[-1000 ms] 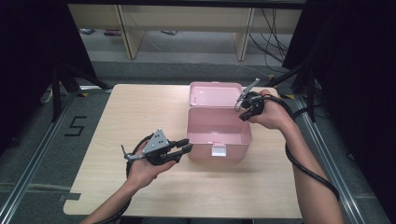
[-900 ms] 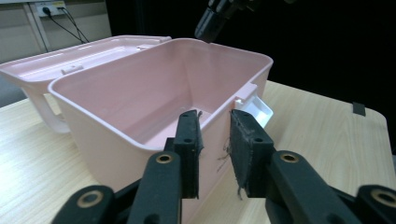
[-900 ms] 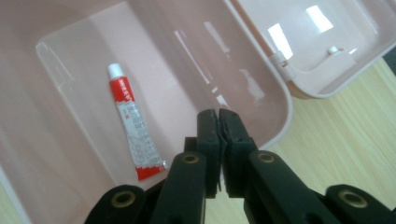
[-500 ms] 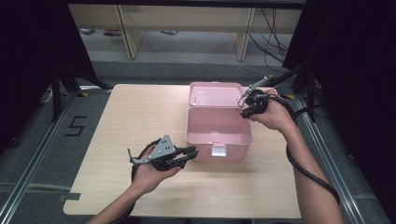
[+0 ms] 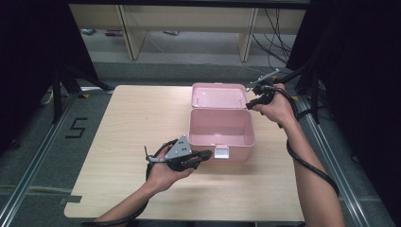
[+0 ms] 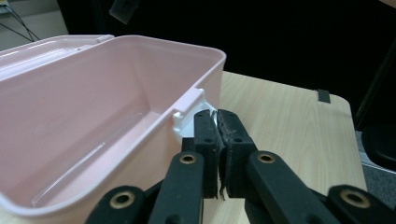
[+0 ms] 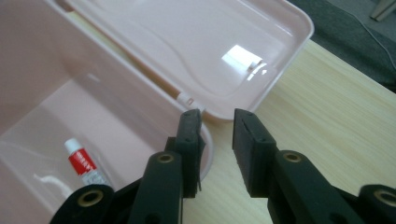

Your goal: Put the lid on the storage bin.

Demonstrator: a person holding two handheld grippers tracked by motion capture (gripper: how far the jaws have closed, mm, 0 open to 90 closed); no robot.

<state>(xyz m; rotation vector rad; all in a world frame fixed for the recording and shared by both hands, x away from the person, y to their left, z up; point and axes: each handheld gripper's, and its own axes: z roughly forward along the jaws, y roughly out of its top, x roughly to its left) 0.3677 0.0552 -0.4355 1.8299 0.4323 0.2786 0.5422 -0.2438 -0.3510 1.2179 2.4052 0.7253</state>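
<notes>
An open pink box [image 5: 241, 152] stands mid-table, its lid [image 5: 218, 96] lying back flat. In the right gripper view a small tube with a red label [image 7: 84, 165] lies on the box's floor. My left gripper [image 5: 208, 154] is at the front wall, just left of the white latch [image 5: 221, 152]. Its jaws have just been closing and now stand shut [image 6: 217, 119] beside the latch [image 6: 187, 114], with nothing clearly between them. My right gripper [image 5: 249, 104] hovers at the box's back right corner. Its jaws have just been opening and now stand apart [image 7: 217, 126], empty, over the rim by the lid [image 7: 187, 42].
The light wooden table [image 5: 132, 123] has bare room left of the box and along its front edge. Shelving legs and cables stand on the floor beyond the far edge. Each gripper's black cable trails along the forearm toward the near edge.
The left hand has slid right to the box's front latch and its jaws have closed. The right gripper's jaws have opened and the hand has shifted a little at the lid's corner.
</notes>
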